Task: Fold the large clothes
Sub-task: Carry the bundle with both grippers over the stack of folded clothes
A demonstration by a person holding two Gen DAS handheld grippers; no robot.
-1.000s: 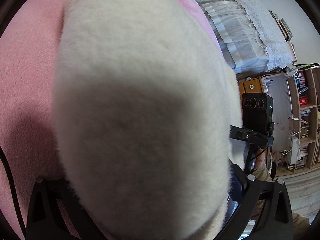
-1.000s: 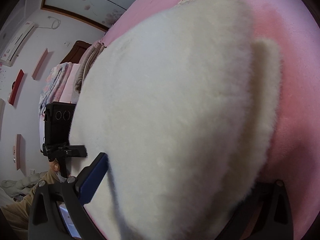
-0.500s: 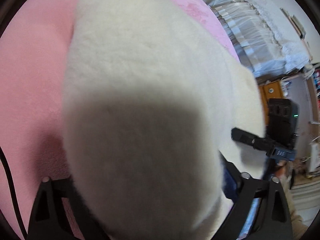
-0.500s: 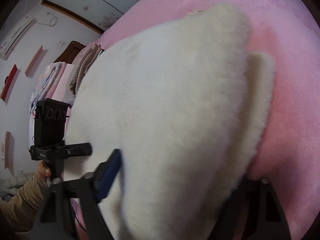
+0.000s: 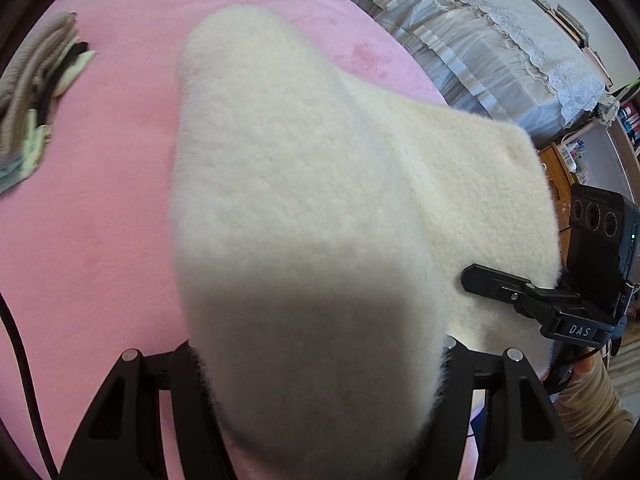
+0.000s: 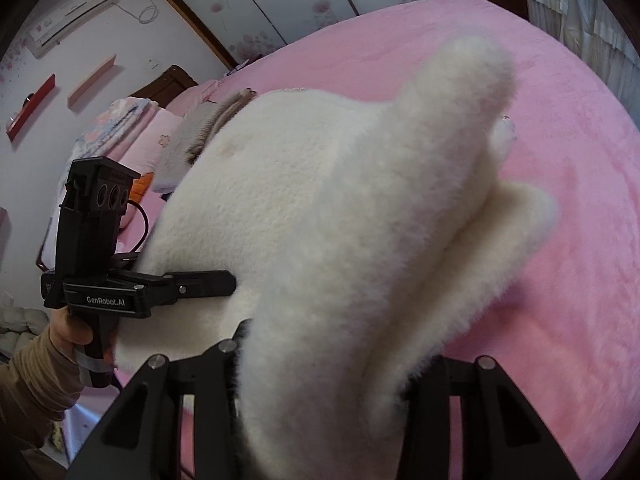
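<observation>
A: Quick pass. Your left gripper point(image 5: 316, 412) has the cream fleece garment point(image 5: 304, 184) bunched between its fingers point(image 5: 188, 392), and the jaws are closing on it. Fleece fills the whole gap and the pads look pressed into the pile on both sides, so call it clamped on the garment.

B: And your right gripper point(image 6: 320, 384)?

A: Same there. Its jaws are closing too, with thick fleece wedged between the two black fingers point(image 6: 432, 384). It grips the garment point(image 6: 328, 216) at the near edge.

B: Where is the garment sitting?

A: It hangs lifted at your end from both grippers and slopes down to the pink bed cover point(image 5: 100, 208). The far part tapers to a rounded end lying on or just over the pink. In the right wrist view a second fleece layer point(image 6: 516, 216) shows beneath the top one, sticking out on the right side.

B: Can you see each gripper from the other camera?

A: Yes. In the left wrist view your right gripper's black finger point(image 5: 496, 280) lies against the fleece edge at the right. In the right wrist view your left gripper's finger point(image 6: 200, 284) presses into the fleece at the left, with your hand point(image 6: 68, 328) and a tan sleeve point(image 6: 32, 384) below it.

B: Anything else on the bed?

A: A pile of folded clothes point(image 5: 36, 92) at the far left of the cover, well apart from the fleece. A white frilled bed skirt point(image 5: 472, 48) runs along the upper right.
</observation>
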